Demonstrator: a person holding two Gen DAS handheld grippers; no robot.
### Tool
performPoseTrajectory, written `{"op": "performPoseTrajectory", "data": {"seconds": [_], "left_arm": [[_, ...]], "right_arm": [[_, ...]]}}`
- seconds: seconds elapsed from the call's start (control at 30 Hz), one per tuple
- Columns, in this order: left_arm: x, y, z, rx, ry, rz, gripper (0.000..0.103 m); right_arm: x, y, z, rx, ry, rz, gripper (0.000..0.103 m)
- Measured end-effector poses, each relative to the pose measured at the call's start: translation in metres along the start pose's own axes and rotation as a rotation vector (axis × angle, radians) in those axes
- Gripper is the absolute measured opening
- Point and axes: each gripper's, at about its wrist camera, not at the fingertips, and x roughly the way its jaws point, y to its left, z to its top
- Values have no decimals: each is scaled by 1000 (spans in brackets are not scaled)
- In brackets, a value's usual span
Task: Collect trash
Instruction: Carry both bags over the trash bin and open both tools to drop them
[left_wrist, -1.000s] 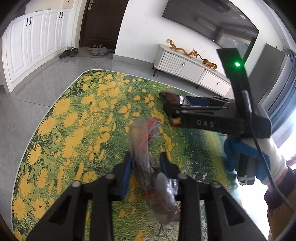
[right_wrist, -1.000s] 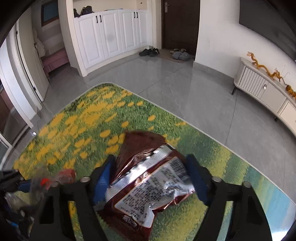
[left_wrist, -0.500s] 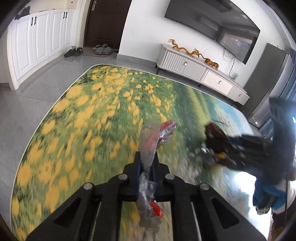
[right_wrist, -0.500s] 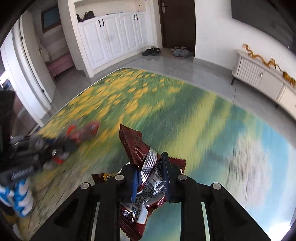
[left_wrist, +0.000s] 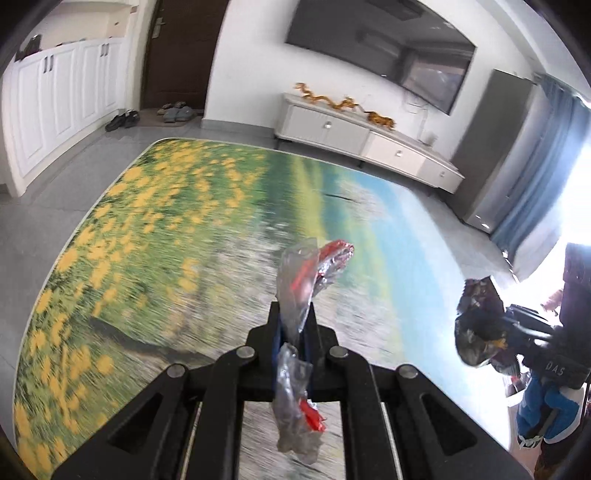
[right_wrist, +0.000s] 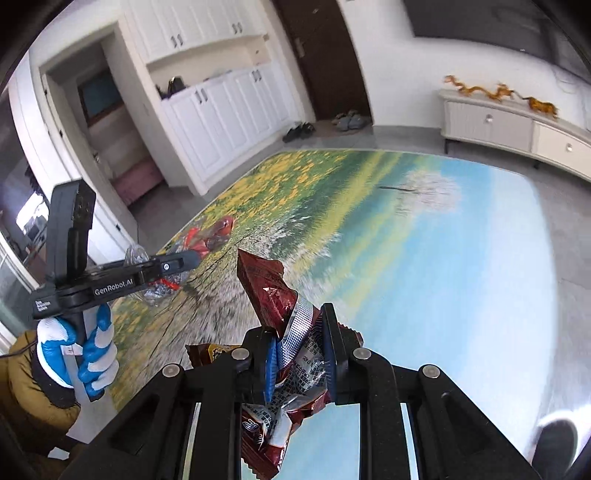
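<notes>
Left gripper (left_wrist: 293, 328) clamped on a crumpled clear-and-red plastic wrapper (left_wrist: 303, 291); right gripper (right_wrist: 300, 347) pinched tight on a dark-red foil snack bag (right_wrist: 275, 295). Both pieces carried above the flower-and-sky rug (right_wrist: 424, 236). Beyond, a white TV cabinet (left_wrist: 365, 136) along the wall.

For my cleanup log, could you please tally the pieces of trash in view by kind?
Clear plastic wrapper with red print, held in the left tool: 1
Dark red foil snack bag, held in the right tool: 1
Total: 2
</notes>
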Motion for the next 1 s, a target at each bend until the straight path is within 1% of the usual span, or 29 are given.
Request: {"op": "performPoseTrajectory", "data": {"seconds": [0.13,0.27,0.4,0.5,0.63,0.77,0.9,1.0], "left_arm": [[-6,-47,-7,60,6,-58,9],[-2,-108,-13,158,25,-129,9],[17,-175,-20,255,81,-201,9],[32,-227,-29,342,129,-238,9],[54,-290,-40,422,193,-288,9],[78,-347,-54,490,252,-307,9],[108,-387,-68,526,314,-307,9],[129,-408,-79,531,358,-306,9]], "right_arm": [[-54,-21,-24,60,-73,-52,20],[-105,-54,-56,143,-126,-137,20],[-147,-96,-93,249,-166,-233,20],[-170,-129,-122,345,-193,-270,21],[-184,-172,-161,475,-201,-284,21],[-184,-207,-192,572,-196,-281,21],[-178,-243,-218,652,-190,-277,22],[-172,-266,-231,692,-172,-281,23]]}}
